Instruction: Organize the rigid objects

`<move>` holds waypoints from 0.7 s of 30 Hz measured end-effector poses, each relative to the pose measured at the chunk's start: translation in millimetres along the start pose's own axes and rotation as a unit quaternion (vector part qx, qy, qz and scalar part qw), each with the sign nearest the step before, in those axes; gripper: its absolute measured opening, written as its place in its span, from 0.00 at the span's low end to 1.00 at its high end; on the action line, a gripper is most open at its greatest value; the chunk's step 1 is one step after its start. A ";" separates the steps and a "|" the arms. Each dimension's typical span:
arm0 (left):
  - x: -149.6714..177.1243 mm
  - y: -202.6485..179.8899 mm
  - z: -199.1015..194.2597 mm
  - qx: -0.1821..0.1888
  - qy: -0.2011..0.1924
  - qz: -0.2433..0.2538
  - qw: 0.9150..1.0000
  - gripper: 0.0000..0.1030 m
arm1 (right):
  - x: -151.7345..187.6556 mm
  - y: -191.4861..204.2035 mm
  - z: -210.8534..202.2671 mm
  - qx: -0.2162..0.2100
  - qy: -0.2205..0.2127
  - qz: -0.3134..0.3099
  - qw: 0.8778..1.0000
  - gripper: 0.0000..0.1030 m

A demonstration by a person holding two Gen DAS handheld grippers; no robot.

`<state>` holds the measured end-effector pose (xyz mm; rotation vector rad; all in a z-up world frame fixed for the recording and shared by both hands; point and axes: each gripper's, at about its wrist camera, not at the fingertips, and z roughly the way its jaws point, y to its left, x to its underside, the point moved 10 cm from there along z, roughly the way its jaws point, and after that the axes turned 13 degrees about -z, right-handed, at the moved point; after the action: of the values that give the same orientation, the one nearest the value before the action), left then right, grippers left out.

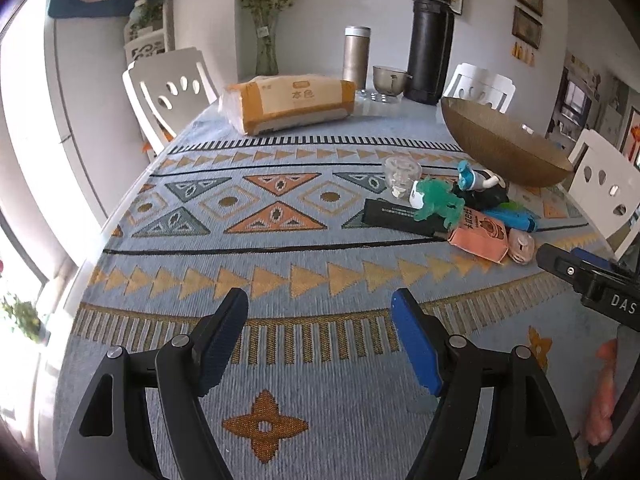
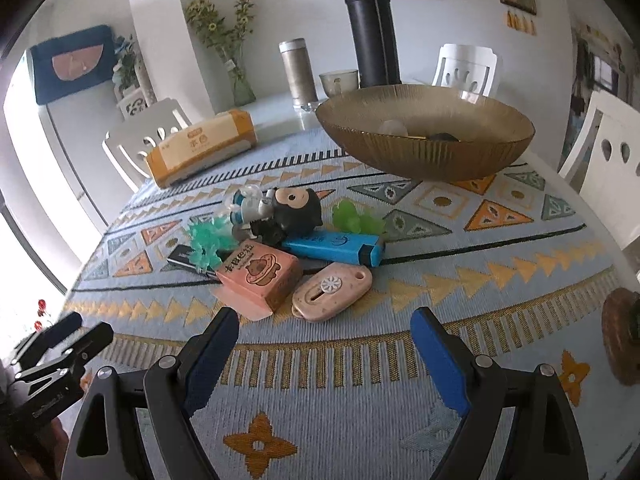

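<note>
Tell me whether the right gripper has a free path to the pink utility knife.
Probably yes. The right gripper has its jaws open and empty, and the pink utility knife lies just ahead on the tablecloth, at the near edge of the pile, with nothing between. The pink box crowds its left side.

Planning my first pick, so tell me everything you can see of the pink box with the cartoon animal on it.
The pink box is a small rectangular carton, looks like cardboard, with dark characters and a brown cartoon animal printed on top. It lies flat on the patterned tablecloth, at the near edge of the clutter. Its near end flap looks open. A teal spiky toy touches its left corner; the pink oval cutter lies close on its right, contact unclear. Neither gripper touches it.
</note>
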<state>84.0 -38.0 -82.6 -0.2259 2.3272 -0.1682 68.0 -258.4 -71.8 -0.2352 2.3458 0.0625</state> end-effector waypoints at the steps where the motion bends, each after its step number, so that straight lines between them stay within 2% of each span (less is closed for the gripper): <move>1: 0.1 -0.5 -0.5 -0.001 -0.002 0.003 1.000 0.71 | 0.5 0.9 0.7 0.004 0.002 -0.004 1.000 0.84; 10: -0.1 0.9 -2.8 0.006 -0.001 -0.002 1.000 0.73 | 3.0 5.1 4.3 0.031 0.012 -0.031 0.999 0.85; 21: 1.1 -0.5 -2.2 0.004 0.002 0.002 1.000 0.73 | 4.6 6.9 7.1 0.032 0.019 -0.034 0.999 0.86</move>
<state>81.7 -38.5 -81.8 -0.2178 2.3294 -0.1762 68.5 -251.4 -80.2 -0.2856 2.3702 -0.0513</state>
